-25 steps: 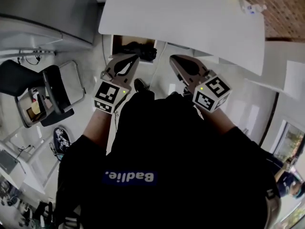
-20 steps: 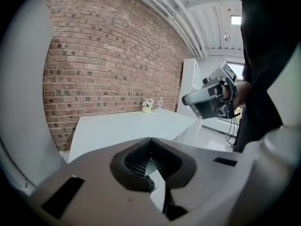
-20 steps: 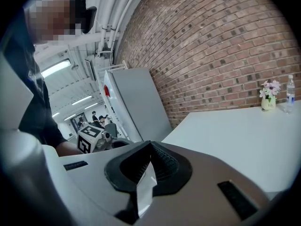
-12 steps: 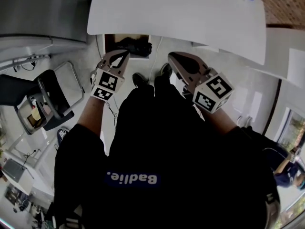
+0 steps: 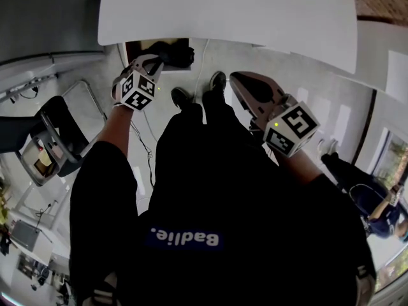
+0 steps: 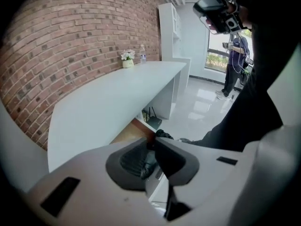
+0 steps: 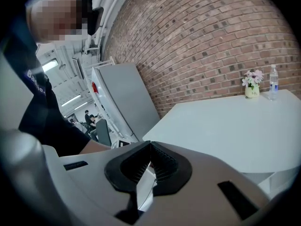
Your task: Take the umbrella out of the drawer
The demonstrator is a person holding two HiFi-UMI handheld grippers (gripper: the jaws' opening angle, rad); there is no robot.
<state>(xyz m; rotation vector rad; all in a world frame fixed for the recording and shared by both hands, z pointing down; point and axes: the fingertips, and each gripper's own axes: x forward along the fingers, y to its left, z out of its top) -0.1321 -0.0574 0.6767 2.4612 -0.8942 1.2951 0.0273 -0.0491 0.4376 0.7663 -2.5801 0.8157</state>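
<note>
From above, the white table (image 5: 223, 11) covers the top of the scene, and the open drawer (image 5: 141, 46) shows just under its near edge, wood-brown inside. The umbrella (image 5: 175, 54) lies in it as a dark bundle towards the right end. The left gripper (image 5: 153, 61) points down at the drawer's mouth with its tips just beside the umbrella; I cannot tell whether they touch it. The right gripper (image 5: 237, 78) hangs well apart to the right, over bare floor. The person's dark torso and legs fill the middle, with both shoes (image 5: 182, 97) planted close in front of the drawer and a thin cable (image 5: 203, 69) trailing past them. A black chair (image 5: 60, 132) stands off to the left. In the left gripper view, the left gripper's (image 6: 153, 142) jaws are opening, with only a narrow gap and nothing pressed between the pads. The drawer's wooden inside and a dark lump sit right past the tips, under the overhanging tabletop. A flower pot (image 6: 127, 60) and a bottle (image 6: 142, 53) stand at the table's far end against the brick wall (image 6: 70, 41). Another person (image 6: 237, 55) stands by the window. In the right gripper view, the right gripper's (image 7: 150, 145) jaws meet at the tips, empty, above the tabletop's edge. A grey cabinet (image 7: 124, 98) stands behind.
</note>
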